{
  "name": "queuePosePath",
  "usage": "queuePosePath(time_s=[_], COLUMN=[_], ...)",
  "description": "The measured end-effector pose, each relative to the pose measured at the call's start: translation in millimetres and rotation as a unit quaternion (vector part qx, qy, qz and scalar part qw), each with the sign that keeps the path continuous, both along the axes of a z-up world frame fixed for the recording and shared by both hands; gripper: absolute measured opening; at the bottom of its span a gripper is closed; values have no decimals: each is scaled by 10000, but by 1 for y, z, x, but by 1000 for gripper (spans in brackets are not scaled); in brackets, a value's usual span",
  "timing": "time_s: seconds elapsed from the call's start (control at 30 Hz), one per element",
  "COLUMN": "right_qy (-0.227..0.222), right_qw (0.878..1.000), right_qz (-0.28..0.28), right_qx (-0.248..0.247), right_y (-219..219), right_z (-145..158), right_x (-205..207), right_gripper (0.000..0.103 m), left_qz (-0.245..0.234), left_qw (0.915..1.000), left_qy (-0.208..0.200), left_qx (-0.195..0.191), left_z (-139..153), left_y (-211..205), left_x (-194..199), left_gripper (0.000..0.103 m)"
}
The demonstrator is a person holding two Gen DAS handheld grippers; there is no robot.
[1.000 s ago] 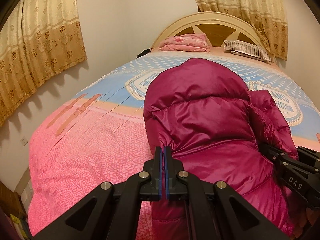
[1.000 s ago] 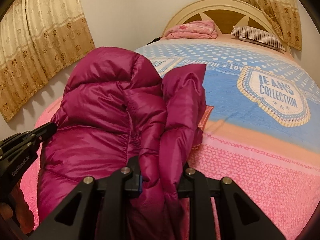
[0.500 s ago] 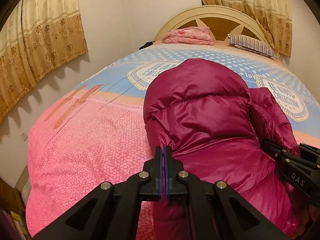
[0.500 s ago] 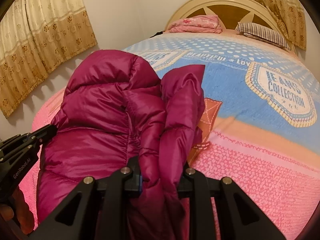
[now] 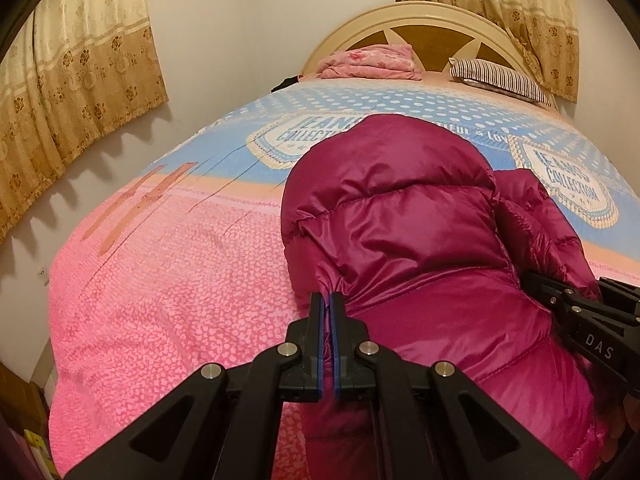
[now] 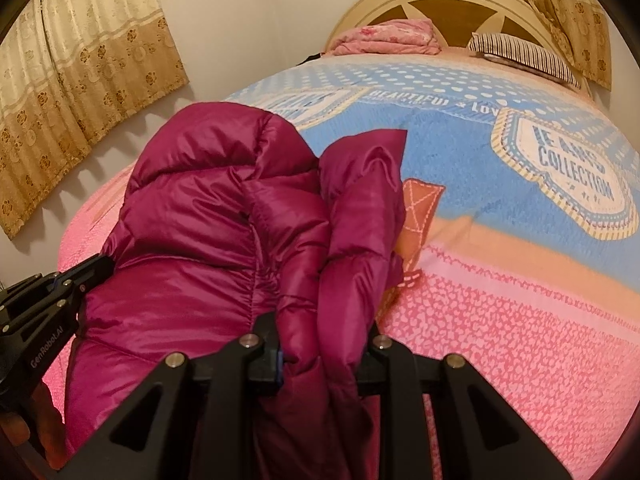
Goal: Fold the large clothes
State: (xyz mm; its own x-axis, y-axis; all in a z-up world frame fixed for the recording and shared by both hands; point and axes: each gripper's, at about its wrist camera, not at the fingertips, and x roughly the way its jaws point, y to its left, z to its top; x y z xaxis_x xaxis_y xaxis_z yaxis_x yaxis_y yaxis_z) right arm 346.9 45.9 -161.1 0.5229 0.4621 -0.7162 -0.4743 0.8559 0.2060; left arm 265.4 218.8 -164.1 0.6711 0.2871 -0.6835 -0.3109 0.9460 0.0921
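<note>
Here, room: we see pale walls, patterned gold curtains (image 5: 76, 92) on the left and behind the headboard (image 5: 432, 36).
Bed: we work over a wide bed (image 5: 168, 280) with a pink speckled cover nearest us and a blue printed band farther up; it gives a soft, yielding base, so we judge folds will not crease sharply against it.
Far end: a folded pink blanket (image 5: 372, 62) and a striped pillow (image 5: 500, 78) lie by the headboard, well apart from our work.
Jacket, place: the magenta puffer jacket (image 5: 408, 240) lies across the near half of the bed, its upper part mounded toward the headboard, its near edge held between our two hands.
Jacket, handling: we judge it light, soft and springy; the shiny shell looks slippery, and trapped air will likely push any fold back open.
Jacket, where to hold: we think seams and hems give the firmest purchase, since quilted panels bulge and slide.
Sleeve: in the right wrist view a sleeve (image 6: 360, 208) runs up from our grasp and lies along the jacket's right side.
Left gripper (image 5: 329, 308): nearly closed, pinching only a thin edge of jacket fabric.
Right gripper (image 6: 320, 356): part open, clamped around a thick bunch of sleeve and body fabric that fills the gap.
</note>
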Motion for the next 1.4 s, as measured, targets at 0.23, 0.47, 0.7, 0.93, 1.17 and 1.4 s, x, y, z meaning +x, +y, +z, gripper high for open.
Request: queuePosePath(time_s=[0.23, 0.47, 0.7, 0.93, 1.17, 1.4], right_qy=[66, 183, 214, 196, -315, -814], right_qw=[10000, 9998, 9997, 9997, 9992, 9959], right_qz=[-58, -74, -69, -122, -179, -230], right_qx=[-1, 28, -51, -20, 140, 314], right_y=[2, 0, 2, -3, -21, -44], right_z=[-3, -9, -12, -11, 30, 76], right_x=[2, 7, 7, 7, -25, -85], right_gripper=[31, 38, 41, 43, 69, 75], left_qz=[106, 308, 311, 306, 215, 152], left_qw=[9998, 9995, 9994, 9993, 9983, 9947], left_qy=[161, 34, -7, 5, -516, -1017], left_qx=[-9, -58, -158, -230, -149, 66], left_z=[-10, -11, -17, -11, 37, 85], left_y=[2, 9, 13, 14, 9, 1], left_x=[5, 1, -1, -8, -58, -116], left_gripper=[11, 60, 63, 64, 64, 69])
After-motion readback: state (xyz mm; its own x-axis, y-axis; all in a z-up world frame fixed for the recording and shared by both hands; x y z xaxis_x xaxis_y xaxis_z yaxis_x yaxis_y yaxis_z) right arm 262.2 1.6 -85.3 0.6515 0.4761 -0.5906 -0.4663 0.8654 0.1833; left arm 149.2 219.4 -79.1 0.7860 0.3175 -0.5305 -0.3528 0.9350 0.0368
